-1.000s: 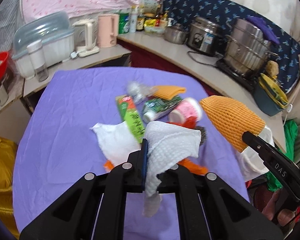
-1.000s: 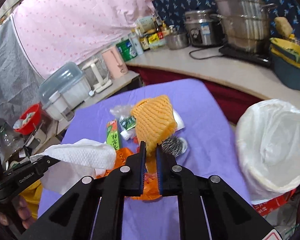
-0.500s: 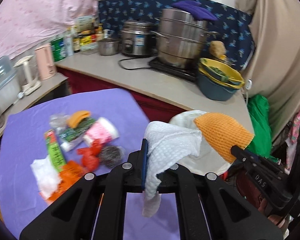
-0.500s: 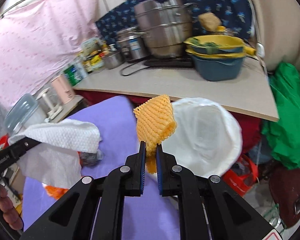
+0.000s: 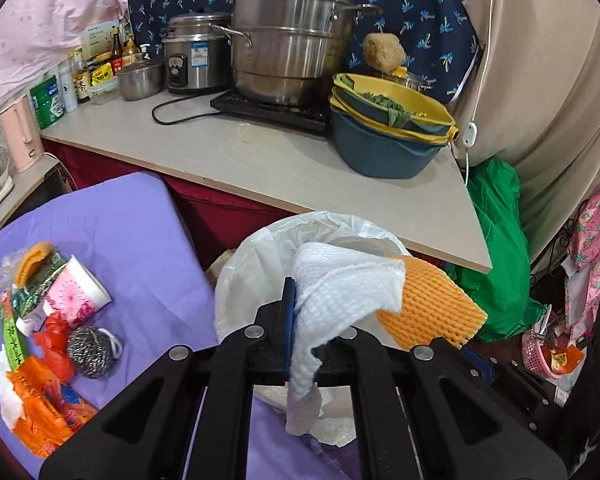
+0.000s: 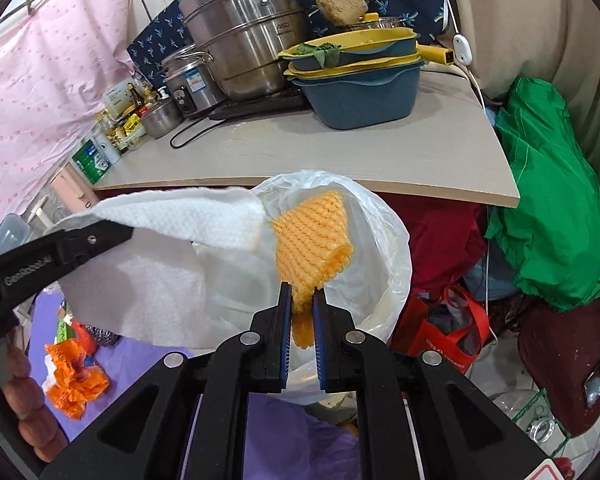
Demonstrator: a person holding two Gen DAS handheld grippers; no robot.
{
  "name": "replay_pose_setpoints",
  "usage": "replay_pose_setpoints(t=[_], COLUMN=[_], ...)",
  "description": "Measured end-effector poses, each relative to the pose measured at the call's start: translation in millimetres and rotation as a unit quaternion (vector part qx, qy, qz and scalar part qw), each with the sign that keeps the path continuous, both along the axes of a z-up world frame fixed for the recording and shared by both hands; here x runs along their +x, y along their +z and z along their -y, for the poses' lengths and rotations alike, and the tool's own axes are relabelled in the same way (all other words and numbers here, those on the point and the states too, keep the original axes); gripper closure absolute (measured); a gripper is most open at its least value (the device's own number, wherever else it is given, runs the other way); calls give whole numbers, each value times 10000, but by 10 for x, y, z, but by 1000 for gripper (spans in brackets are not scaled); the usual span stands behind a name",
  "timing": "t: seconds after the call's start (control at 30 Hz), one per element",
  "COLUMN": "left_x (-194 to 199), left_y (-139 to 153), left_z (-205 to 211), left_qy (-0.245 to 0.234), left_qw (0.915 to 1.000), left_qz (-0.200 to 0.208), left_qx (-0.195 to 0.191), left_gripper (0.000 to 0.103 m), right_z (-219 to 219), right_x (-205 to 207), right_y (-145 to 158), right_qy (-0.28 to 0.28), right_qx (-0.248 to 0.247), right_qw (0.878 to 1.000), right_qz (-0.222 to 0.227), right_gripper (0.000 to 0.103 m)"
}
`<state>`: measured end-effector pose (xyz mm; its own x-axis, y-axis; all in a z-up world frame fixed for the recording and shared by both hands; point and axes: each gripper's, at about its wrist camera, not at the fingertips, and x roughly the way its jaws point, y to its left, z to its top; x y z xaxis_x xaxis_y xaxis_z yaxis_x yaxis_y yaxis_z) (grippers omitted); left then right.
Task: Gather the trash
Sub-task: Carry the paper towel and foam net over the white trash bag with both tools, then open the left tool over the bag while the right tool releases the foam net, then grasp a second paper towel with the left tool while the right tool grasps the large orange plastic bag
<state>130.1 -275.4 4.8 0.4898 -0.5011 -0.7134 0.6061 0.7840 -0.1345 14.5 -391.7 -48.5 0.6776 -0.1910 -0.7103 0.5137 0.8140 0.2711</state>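
My left gripper (image 5: pixel 320 312) is shut on a white paper towel (image 5: pixel 340 292) and holds it over the white-lined trash bin (image 5: pixel 244 272). My right gripper (image 6: pixel 302 300) is shut on an orange foam net (image 6: pixel 312 240), also above the bin's liner (image 6: pixel 380 248). The net shows in the left wrist view (image 5: pixel 436 304) just right of the towel. The towel and the left gripper show in the right wrist view (image 6: pixel 180 220). More trash lies on the purple table (image 5: pixel 132 216): a pink paper cup (image 5: pixel 76 292), a steel scourer (image 5: pixel 90 354), an orange bag (image 5: pixel 40 408) and a green carton (image 5: pixel 14 344).
A beige counter (image 5: pixel 280 160) behind the bin carries steel pots (image 5: pixel 288 40) and stacked blue and yellow basins (image 5: pixel 384 132). A green bag (image 5: pixel 496 248) and a red bag (image 6: pixel 444 320) sit on the floor right of the bin.
Both grippers swung right, away from the trash pile on the table, and came over the bin. Each still holds its item.
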Motion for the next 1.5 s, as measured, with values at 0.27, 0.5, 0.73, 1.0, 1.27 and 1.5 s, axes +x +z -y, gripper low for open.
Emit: replay_pose_setpoints(t=[0.27,0.5,0.73,1.0,1.27,1.5], left_x=[174,226,265,303,314,342], left_y=[-226,-195,-90,27,76,-13], left_z=[112,-49,-315,-824,-1496,-2198], left_qy=[88,393,602,990,1493,2064], left_qw=[9998,9991,9981,9949,9885,9782], left_qz=[-111,101,133,200,246,110], left_qx=[124,140,57,10,61,182], left_gripper=[94,46,46,45,45,44], right_z=[119,77,-166,-657,-1225,-1759], right_x=[203,285,368,525,684,775], right_y=[-85,-21,99,259,314,293], right_qy=[-24,-37,162,605,1100,1567], right_qx=[13,-15,-127,-260,-297,-353], right_qw=[10000,9999,9996,9975,9931,9868], right_qz=[4,132,186,269,263,185], right_gripper=[90,68,65,60,57,52])
